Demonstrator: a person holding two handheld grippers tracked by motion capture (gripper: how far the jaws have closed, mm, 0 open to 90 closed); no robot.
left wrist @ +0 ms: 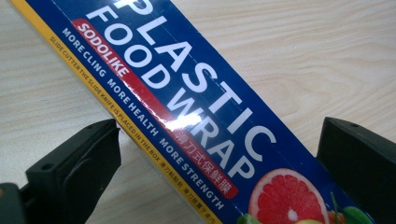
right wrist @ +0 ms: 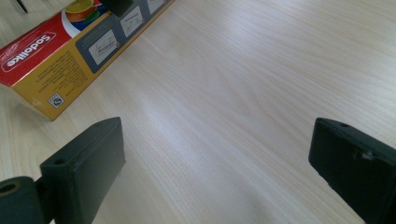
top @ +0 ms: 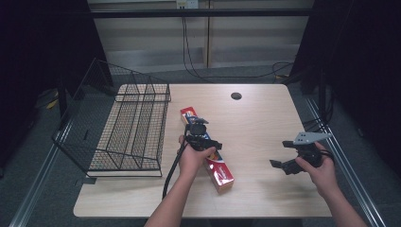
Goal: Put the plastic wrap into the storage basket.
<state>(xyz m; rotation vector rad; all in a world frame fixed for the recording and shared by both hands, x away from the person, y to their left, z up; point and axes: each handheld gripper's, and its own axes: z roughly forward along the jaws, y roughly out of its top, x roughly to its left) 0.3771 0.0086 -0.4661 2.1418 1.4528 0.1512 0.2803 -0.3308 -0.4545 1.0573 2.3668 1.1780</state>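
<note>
Pale wood table (top: 265, 123), dark floor around. Black wire basket (top: 127, 127) along left edge. Plastic-wrap box (top: 215, 168) lies diagonally near table middle, toward near edge. Left gripper (top: 204, 142) over box, jaws apart, straddling it, not clamped. Right gripper (top: 283, 155) near right edge, jaws wide apart above bare wood.

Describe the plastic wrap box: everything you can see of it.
The plastic wrap box is a long, slim carton, seemingly cardboard, lying flat on the wooden table beside the wire basket. Its top is blue and red with "PLASTIC FOOD WRAP", "SODOLIKE" and a grapefruit picture; one side is yellow. The left hand-held gripper straddles it, jaws open, not clamped.
</note>
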